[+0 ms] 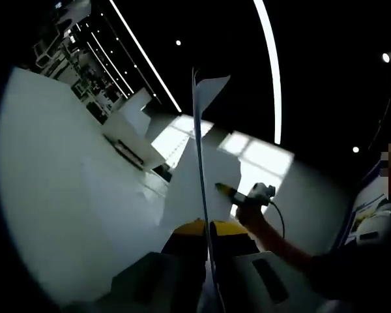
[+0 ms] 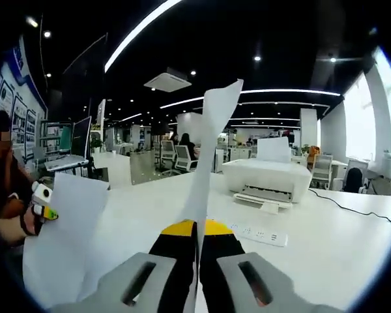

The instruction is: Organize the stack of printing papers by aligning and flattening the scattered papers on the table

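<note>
An open-plan office is indicated: a white printer [image 2: 267, 177] is set on the long white worktop [image 2: 326, 241], rows of desks with chairs [image 2: 182, 158] are seen behind, and strip ceiling lights [image 2: 140, 29] run overhead.

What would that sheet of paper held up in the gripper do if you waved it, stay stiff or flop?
Probably flop. The paper stands up from the right gripper but its top corner already curls over, so it looks thin. It seems very light, likely to flutter. Pinched only at its lower edge between shut jaws, it might slip or crease.
</note>
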`<state>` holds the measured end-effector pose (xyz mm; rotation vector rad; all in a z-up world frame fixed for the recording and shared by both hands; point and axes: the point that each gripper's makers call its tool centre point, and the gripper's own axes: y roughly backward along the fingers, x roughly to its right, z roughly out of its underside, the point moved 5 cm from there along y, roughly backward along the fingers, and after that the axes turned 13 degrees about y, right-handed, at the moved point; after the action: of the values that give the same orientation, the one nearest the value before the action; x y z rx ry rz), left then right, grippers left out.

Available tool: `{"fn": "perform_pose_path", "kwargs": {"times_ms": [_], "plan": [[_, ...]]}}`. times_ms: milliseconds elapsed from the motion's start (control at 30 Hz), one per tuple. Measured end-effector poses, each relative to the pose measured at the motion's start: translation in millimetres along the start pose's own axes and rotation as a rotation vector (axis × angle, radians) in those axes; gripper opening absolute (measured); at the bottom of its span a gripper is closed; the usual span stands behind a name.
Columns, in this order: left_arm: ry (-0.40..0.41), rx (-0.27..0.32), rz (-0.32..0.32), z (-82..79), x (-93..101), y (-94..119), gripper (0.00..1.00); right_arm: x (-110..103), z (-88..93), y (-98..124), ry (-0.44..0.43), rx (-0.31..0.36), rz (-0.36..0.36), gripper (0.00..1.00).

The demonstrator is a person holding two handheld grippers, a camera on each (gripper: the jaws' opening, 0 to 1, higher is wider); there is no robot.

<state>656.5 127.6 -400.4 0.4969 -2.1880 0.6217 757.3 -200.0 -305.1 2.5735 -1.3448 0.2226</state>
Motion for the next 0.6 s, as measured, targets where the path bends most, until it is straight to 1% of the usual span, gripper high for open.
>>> {"fn": "perform_pose_path", "kwargs": {"times_ms": [133,233,333,467,600], "plan": [[0.001,0.0,0.0,0.6,0.4,-0.4,0.06,-5.7,-13.4,5.2,0.005,0.019,-0.01,0.0],[0.003,0.001,0.001,-0.2,-0.9,-0.3,0.06,1.5,-23.2,3.6,0.014,0.027,-0.021,0.0],[0.002,0.0,0.001,0.9,-0.2,-0.8,0.06,-0.3,-26.3,6.0,0.026,0.04,-0.024,0.0],[0.003,0.0,0.001,1.0,-0.8,-1.0,0.06,-0.5,-41.7,7.3,0.058,0.066,-0.028,0.0],[0.003,0.0,0.0,1.3,-1.0,-1.3,0.06,-5.6,-58.8,12.6,0.079,0.092,-0.036,0.0]]}}
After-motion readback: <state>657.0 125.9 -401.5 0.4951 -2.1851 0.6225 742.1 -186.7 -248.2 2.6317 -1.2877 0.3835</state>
